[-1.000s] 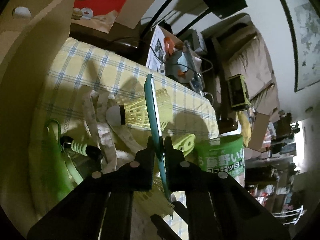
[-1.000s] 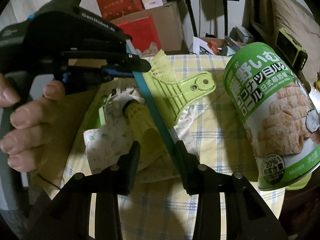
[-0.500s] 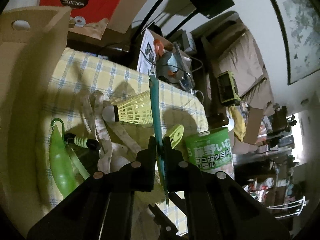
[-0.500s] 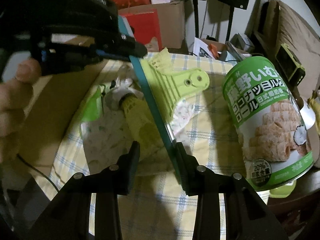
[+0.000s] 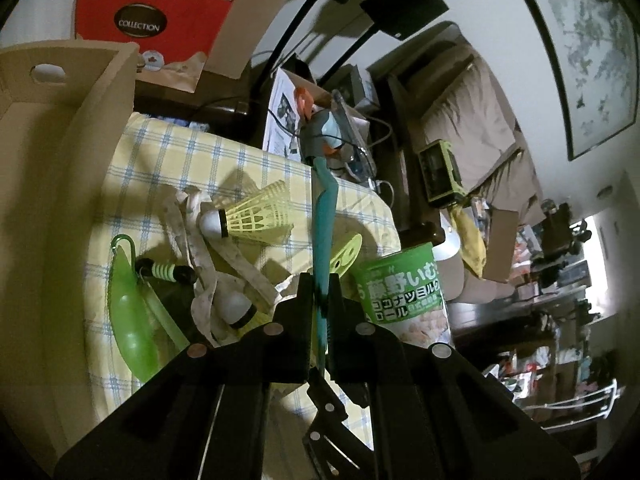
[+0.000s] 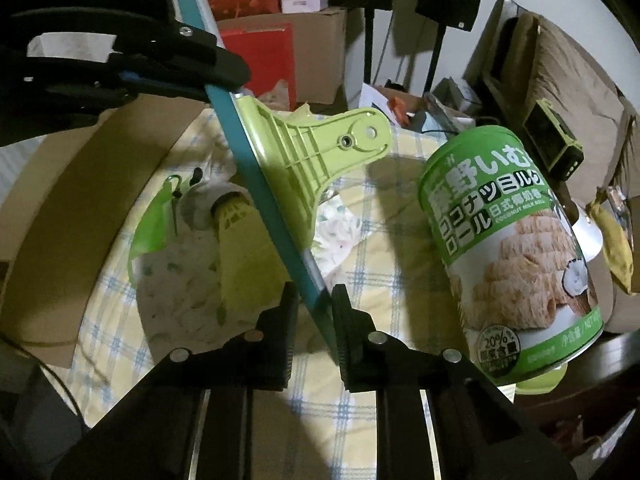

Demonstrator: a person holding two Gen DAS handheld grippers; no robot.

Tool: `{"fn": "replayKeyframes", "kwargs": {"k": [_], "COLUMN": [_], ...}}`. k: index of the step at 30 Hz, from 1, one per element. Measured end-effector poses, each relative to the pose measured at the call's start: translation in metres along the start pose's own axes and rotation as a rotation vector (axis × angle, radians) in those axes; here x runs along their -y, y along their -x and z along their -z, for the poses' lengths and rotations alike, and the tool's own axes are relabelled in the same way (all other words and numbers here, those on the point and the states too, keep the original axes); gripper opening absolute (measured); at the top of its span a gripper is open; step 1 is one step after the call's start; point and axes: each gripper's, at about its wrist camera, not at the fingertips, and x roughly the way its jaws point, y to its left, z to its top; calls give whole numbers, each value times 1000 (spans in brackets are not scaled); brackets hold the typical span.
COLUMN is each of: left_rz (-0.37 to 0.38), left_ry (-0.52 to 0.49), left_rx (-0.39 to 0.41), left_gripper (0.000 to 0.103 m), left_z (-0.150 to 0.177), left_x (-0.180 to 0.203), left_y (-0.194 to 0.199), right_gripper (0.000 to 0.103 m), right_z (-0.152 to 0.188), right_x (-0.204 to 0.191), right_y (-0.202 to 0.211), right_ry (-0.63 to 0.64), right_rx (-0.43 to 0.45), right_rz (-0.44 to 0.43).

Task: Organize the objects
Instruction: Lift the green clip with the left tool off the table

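Left gripper point(image 5: 320, 294) is clamped tight on the teal strip point(image 5: 324, 216), holding it above the checked cloth point(image 5: 168, 160). Right gripper point(image 6: 313, 304) is closing around the strip's lower end, a sliver of gap on its left side. A green clip point(image 6: 312, 152) hangs on the strip. Shuttlecock point(image 5: 250, 216) and can point(image 6: 508, 248) lie on the cloth below.

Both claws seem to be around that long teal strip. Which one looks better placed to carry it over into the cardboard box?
Probably the left. The left claw is clamped on the teal strip, beside the cardboard box. The right claw is closing around the strip's lower end, on the side toward the green can.
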Motion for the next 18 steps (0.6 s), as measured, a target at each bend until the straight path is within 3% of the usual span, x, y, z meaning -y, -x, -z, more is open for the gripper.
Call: {"fn": "replayKeyframes", "kwargs": {"k": [7, 18], "left_rz": [26, 108], "left_ry": [11, 3], "left_rx": [-2, 45], "left_gripper": [6, 6], "left_z": [2, 6], "left_x": [-2, -2], "left_y": [13, 70], "right_gripper": [15, 14], "right_z": [3, -4], "right_x": [-2, -32], "right_y": [11, 64], "right_ry": [-11, 81], "right_rx": [26, 94], "right_rz": [-13, 15]}}
